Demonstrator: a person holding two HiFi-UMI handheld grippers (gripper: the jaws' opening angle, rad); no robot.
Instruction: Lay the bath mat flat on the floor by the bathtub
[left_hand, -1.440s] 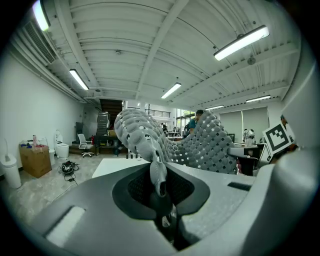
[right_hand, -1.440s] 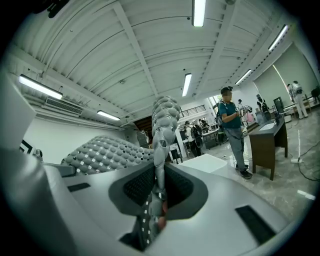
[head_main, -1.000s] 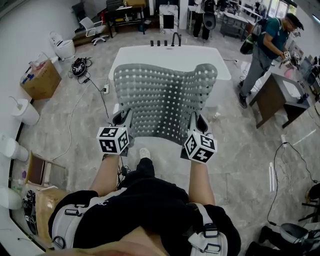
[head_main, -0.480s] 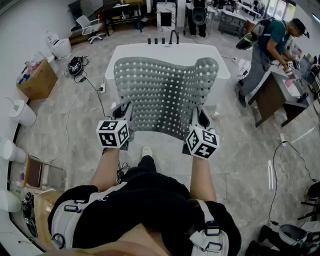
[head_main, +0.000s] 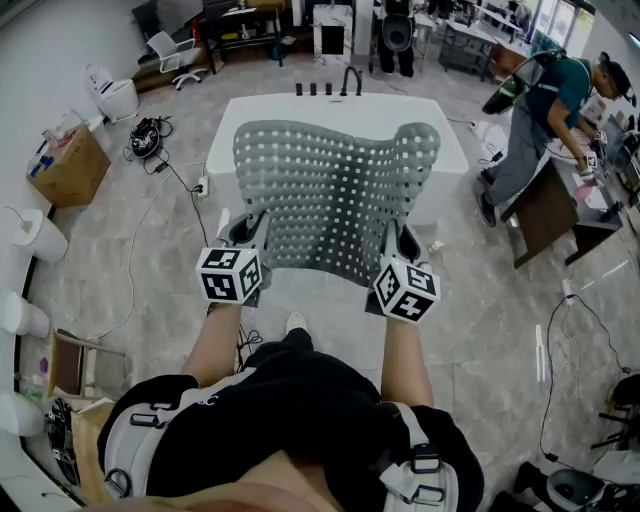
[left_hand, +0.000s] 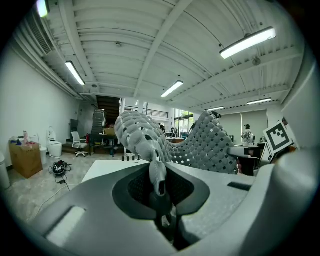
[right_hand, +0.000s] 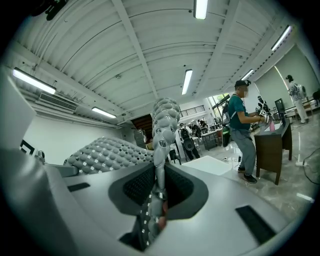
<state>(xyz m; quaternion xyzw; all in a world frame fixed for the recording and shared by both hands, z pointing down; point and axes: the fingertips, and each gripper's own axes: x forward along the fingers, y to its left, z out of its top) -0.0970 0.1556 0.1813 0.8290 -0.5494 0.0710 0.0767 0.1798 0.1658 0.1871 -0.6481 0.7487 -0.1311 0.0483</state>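
The positioning step was in hand: the grey perforated rubber bath mat (head_main: 330, 200) was held in the air before the white bathtub (head_main: 240, 120), with the left claw (head_main: 250, 232) and right claw (head_main: 397, 246) each nearly closed, pinching 1 near corner. Its free edge pointed up and away toward the tub, and its long axis seemingly ran the same way. Next, both claws probably needed to lower together to spread it on the floor (head_main: 480, 330).
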